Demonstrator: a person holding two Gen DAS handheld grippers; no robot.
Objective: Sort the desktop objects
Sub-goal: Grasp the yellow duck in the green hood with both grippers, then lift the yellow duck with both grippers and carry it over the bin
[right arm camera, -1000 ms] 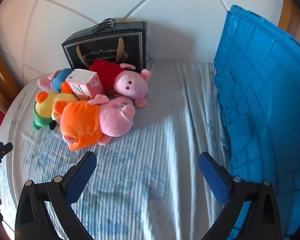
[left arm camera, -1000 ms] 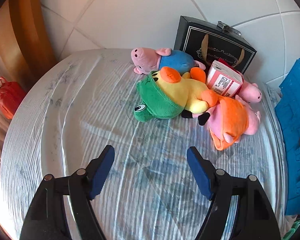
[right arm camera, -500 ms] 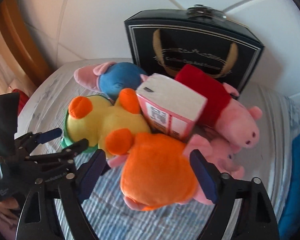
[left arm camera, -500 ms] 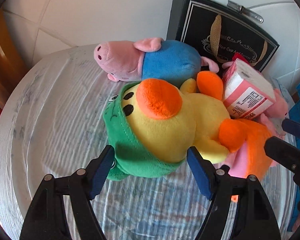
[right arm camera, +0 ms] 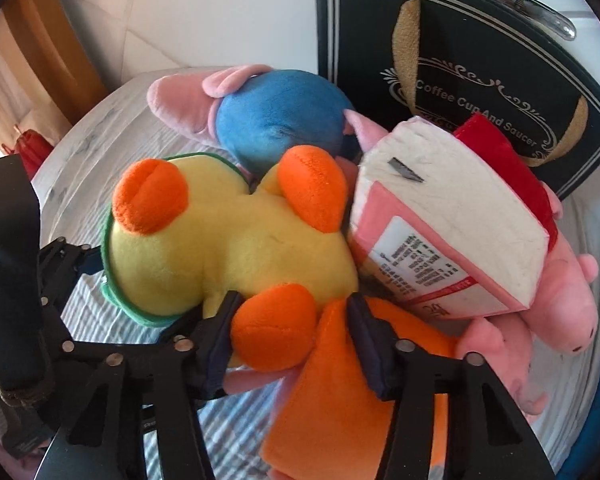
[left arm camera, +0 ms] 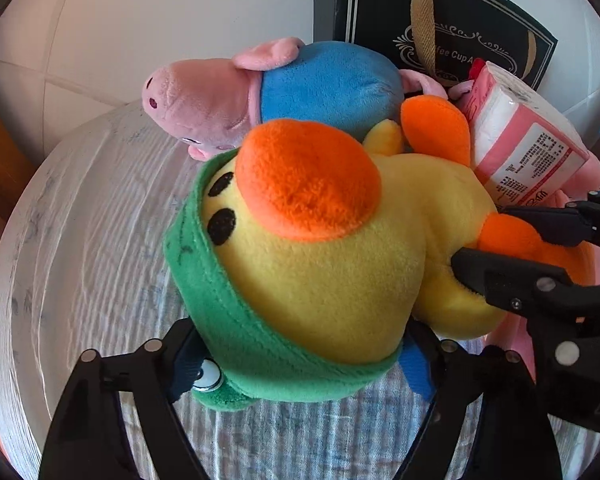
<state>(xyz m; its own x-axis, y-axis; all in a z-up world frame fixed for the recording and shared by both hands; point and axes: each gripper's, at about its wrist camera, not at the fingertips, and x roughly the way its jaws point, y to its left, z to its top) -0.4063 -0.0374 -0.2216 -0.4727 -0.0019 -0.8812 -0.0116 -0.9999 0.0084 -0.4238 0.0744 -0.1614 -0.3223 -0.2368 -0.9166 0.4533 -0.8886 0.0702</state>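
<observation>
Yellow duck plush (left arm camera: 340, 276) with orange beak and green frog hood lies on its back on the pale striped cloth (left arm camera: 80, 260), at the near edge of a toy pile. Left gripper (left arm camera: 300, 364) straddles the duck's hooded head – one blue pad at the hood's left side by the frog eye, the other at the right under the body. Jaws stand at a medium spread; cannot tell if the pads actually press the plush or just sit beside it.

Right gripper (right arm camera: 296, 336) is at the duck's orange foot (right arm camera: 276, 328) – foot sits between the two pads, jaws closing on it. Left pad touches the foot's side; right pad digs into the orange-dressed pig plush (right arm camera: 352, 408) lying under and beside the foot. In the left wrist view the right gripper's black fingers (left arm camera: 500, 276) come in from the right edge onto that same foot.

Behind the duck: pig plush in blue (left arm camera: 300, 92), touching the duck's hood and beak side. To the right, a pink tissue pack (right arm camera: 444, 232) leans tilted on the duck's other foot and on a pig plush in red (right arm camera: 540, 240). Black gift box (right arm camera: 460, 60) reading "Coffee Cup And Saucer" stands upright against the white tiled wall (left arm camera: 160, 20), behind the pile. Metal clip (right arm camera: 532, 4) on the box's top edge. Red bag (right arm camera: 30, 148) at far left, off the table.
</observation>
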